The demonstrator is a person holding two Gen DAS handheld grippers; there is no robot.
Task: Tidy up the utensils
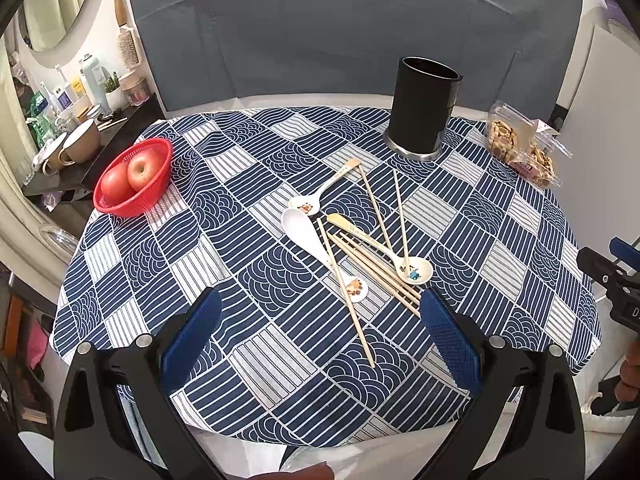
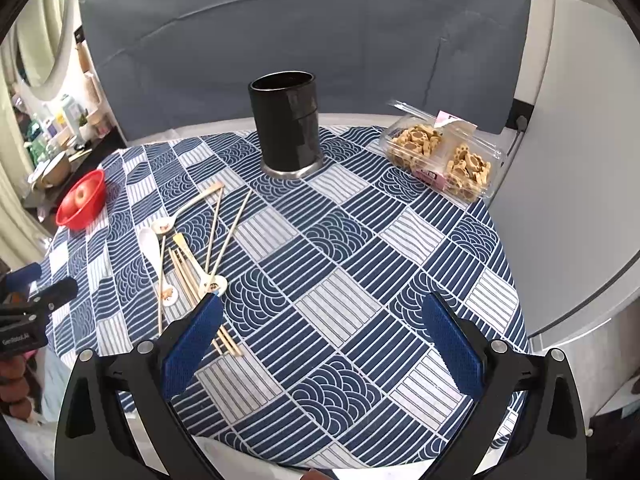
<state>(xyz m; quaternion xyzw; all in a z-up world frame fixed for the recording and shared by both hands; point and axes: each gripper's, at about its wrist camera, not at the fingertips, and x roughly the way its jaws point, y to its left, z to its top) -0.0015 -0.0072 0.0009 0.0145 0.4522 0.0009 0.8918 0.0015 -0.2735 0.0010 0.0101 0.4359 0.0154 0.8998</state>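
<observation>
A tall black utensil holder [image 1: 425, 111] [image 2: 287, 125] stands upright at the far side of the round table. Several wooden chopsticks [image 1: 374, 270] [image 2: 224, 232] and white ceramic spoons [image 1: 304, 228] [image 2: 154, 246] lie scattered in a loose pile on the blue patterned tablecloth [image 1: 240, 264] [image 2: 360, 280]. My left gripper [image 1: 320, 312] is open and empty, hovering above the cloth just in front of the pile. My right gripper [image 2: 322, 316] is open and empty, to the right of the pile, its left finger over the chopstick ends.
A red basket with two apples [image 1: 134, 178] [image 2: 82, 200] sits at the table's left edge. A clear plastic box of biscuits [image 1: 520, 148] [image 2: 440, 156] sits at the back right. A cluttered shelf [image 1: 72, 120] stands beyond the left edge.
</observation>
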